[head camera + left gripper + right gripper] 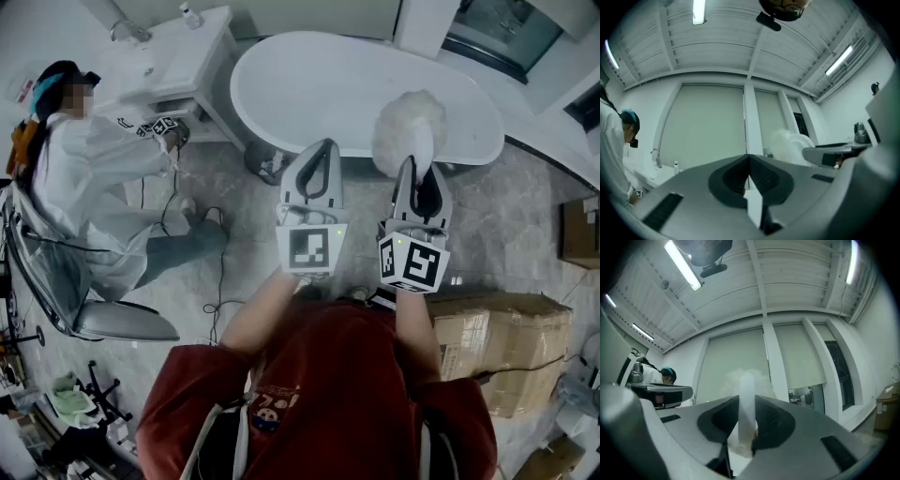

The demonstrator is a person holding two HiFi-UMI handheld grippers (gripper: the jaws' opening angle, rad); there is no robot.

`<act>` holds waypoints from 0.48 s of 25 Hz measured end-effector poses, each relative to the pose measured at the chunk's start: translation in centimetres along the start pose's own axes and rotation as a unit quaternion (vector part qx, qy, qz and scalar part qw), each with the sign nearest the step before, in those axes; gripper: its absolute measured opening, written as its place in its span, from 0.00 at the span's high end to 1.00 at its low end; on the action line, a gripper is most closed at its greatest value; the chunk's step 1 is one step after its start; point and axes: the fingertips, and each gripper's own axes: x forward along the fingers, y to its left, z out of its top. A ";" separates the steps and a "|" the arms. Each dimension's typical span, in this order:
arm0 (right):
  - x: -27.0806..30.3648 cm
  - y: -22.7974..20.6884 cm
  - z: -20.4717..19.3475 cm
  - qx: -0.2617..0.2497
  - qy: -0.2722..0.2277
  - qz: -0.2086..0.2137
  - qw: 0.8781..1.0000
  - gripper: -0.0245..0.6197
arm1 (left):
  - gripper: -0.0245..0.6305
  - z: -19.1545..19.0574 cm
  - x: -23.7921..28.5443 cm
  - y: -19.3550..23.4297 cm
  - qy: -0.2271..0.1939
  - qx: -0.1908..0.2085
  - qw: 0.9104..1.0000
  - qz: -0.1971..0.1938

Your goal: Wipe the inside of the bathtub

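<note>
1. Hovering at the near rim of the white bathtub [319, 94], the right gripper [419, 173] has its fingers clamped on the slim white handle [746, 401] of a fluffy duster [410, 127]. The duster's head hangs over the tub's near edge, and no view shows it touching the inside.
2. Left gripper [324, 148]: fingers pressed together with nothing between them, held just beside the right one, short of the rim.
3. First worry is that handle. It looks thin and smooth, so pressing the head against the curved wall could twist it in the fingers or lever it out, and the duster drops into the tub.
4. Second worry is reach. The tub is long and the person stands at one side of it. Leaning in to reach the far wall could knock a gripper on the rim or leave the far end unwiped.
5. Third worry is footing — cables [217, 281] trail across the floor [234, 202] towards the seated person [89, 169], and a sideways step along the tub could snag them.
</note>
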 end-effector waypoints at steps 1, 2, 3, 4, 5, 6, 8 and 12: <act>0.0 0.0 0.0 -0.001 0.000 0.001 1.000 0.82 | 0.94 0.0 0.0 -0.1 0.002 0.001 1.000 0.000; -0.1 -0.1 0.0 -0.001 -0.001 0.001 1.000 0.82 | 0.94 0.0 0.0 -0.3 0.003 0.002 1.000 0.000; -0.1 -0.2 0.0 -0.002 -0.001 0.002 1.000 0.82 | 0.94 -0.1 0.0 -0.6 0.005 0.002 1.000 0.000; -0.3 -0.5 0.0 -0.003 -0.001 0.003 1.000 0.82 | 0.94 -0.1 -0.1 -0.9 0.006 0.000 1.000 0.001; -0.5 -0.7 0.0 -0.003 -0.002 0.003 1.000 0.82 | 0.94 -0.1 -0.2 -1.3 0.006 -0.001 1.000 0.002; -0.7 -1.1 0.0 -0.002 -0.002 0.003 1.000 0.82 | 0.94 -0.1 -0.3 -1.7 0.006 -0.002 1.000 0.002; -1.0 -1.7 -0.1 -0.001 -0.003 0.003 1.000 0.82 | 0.94 -0.1 -0.4 -2.4 0.006 -0.007 1.000 0.005; -1.2 -3.0 -0.4 0.005 -0.004 -0.001 1.000 0.82 | 0.94 -0.1 -0.3 -3.1 0.006 -0.006 1.000 0.010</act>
